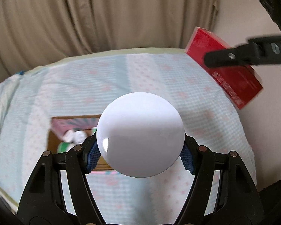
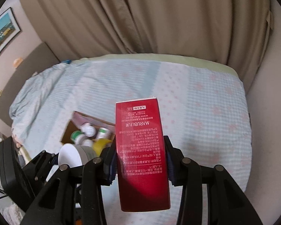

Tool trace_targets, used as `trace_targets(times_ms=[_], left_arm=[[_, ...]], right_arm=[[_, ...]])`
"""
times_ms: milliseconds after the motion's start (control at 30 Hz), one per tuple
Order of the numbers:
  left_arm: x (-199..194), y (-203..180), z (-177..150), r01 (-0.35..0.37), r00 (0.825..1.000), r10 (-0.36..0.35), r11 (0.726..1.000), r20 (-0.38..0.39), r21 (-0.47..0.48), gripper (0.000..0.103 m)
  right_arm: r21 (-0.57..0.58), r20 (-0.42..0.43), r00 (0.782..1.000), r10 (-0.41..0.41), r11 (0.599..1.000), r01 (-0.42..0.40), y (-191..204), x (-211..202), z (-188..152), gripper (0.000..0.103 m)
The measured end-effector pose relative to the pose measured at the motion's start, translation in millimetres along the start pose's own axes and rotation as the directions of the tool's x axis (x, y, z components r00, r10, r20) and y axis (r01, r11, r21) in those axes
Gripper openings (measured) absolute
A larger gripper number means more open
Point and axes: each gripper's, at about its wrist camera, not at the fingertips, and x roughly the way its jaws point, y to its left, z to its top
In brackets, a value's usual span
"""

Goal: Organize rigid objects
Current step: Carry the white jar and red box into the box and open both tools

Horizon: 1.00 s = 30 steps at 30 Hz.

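Observation:
My left gripper (image 1: 140, 154) is shut on a white round jar (image 1: 140, 135), held above the bed; its flat white end faces the camera. The jar also shows in the right wrist view (image 2: 73, 156), low at the left. My right gripper (image 2: 141, 159) is shut on a tall red MARUBI box (image 2: 141, 153), held upright above the bed. The red box also shows in the left wrist view (image 1: 232, 76) at the right, with a black finger of the right gripper across it. An open cardboard box (image 2: 68, 131) lies on the bed with several white and green bottles (image 2: 89, 129) inside.
The bed has a light blue and pink patterned cover (image 2: 196, 103). Beige curtains (image 2: 149, 18) hang behind it. A dark headboard (image 2: 28, 69) and a framed picture (image 2: 1, 33) are at the left. A wall (image 2: 267, 112) bounds the bed's right side.

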Motion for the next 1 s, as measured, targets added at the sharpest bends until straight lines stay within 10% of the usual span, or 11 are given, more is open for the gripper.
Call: trace_targets(times_ms=[400, 1000], left_arm=[[-4, 142, 10, 0.069, 0.997, -0.068, 0.997, -0.043, 0.019, 0.068], [171, 196, 0, 0.238, 0.929, -0.173, 0.956, -0.327, 0.171, 0.068]], right_arm=[[0.171, -0.003, 1.0, 0.03, 0.985, -0.029, 97, 42, -8, 0.039], [0.394, -0.186, 0.975, -0.119, 0.9, 0.185, 105, 193, -35, 0.039]])
